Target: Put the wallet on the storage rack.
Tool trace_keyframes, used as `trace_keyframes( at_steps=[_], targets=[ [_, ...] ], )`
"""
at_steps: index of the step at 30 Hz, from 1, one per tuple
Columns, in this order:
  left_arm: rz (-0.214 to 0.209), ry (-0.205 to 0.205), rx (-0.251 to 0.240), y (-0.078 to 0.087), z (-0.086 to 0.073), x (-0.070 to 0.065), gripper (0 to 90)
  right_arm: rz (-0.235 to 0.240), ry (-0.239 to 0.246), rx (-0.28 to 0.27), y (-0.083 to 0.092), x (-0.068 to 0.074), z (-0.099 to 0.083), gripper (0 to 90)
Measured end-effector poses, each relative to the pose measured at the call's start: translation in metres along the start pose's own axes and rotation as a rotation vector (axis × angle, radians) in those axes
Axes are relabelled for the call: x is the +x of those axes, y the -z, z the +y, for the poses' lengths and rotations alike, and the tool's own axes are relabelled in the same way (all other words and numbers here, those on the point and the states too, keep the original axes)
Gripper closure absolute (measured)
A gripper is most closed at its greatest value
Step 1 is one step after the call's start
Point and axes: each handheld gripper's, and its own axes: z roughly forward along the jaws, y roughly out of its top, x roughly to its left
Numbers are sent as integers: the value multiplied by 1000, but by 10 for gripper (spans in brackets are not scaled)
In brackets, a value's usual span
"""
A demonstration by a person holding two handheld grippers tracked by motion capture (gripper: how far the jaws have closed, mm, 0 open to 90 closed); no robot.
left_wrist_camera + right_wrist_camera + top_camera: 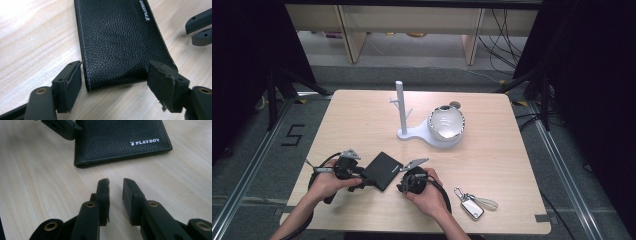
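Lying shut on table: wallet [383, 170]

The wallet [117, 42] is cut off by the top edge in the left gripper view, and its white lettering there is blurred and runs out of frame. In the right gripper view its far part is also cropped. From the high view, the key fob [472, 207] is too small to read, and the bowl [446, 123] contents appear indistinct, possibly glare.
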Motion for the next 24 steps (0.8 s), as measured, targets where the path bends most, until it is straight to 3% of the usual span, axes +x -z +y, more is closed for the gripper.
trace_keyframes(
  at_steps=[1,2,8,10,11,12,13,14,15,17,18,21,24],
  targets=[
    [-8,27,-18,-1,0,-2,291,-8,26,-10,-2,-2,0,761],
    [-5,3,12,1,1,1,303,-5,20,-5,-2,-2,0,761],
    [8,50,11,0,4,0,352,3,3,3,-3,0,2,760],
    [24,50,19,0,4,-1,384,5,-2,5,-3,0,2,760],
    [32,31,29,1,4,-1,390,3,8,-2,-3,0,2,760],
    [39,48,7,-1,4,-4,398,1,8,0,-3,0,2,760],
    [49,15,31,1,4,-2,402,-6,27,-7,-4,-1,1,759],
    [48,33,13,-1,4,-5,407,-7,34,-7,-3,-1,1,759],
    [60,6,38,1,4,-3,414,-10,32,-6,-3,-2,1,759],
    [57,23,25,0,4,-4,433,-5,9,-2,0,0,2,758],
    [59,5,41,2,4,-3,437,-6,19,-5,0,0,2,758],
    [62,16,37,3,4,-1,469,-8,-5,2,4,2,2,758],
    [70,20,27,4,3,-1,516,-6,9,-6,4,0,2,757]
  ],
)
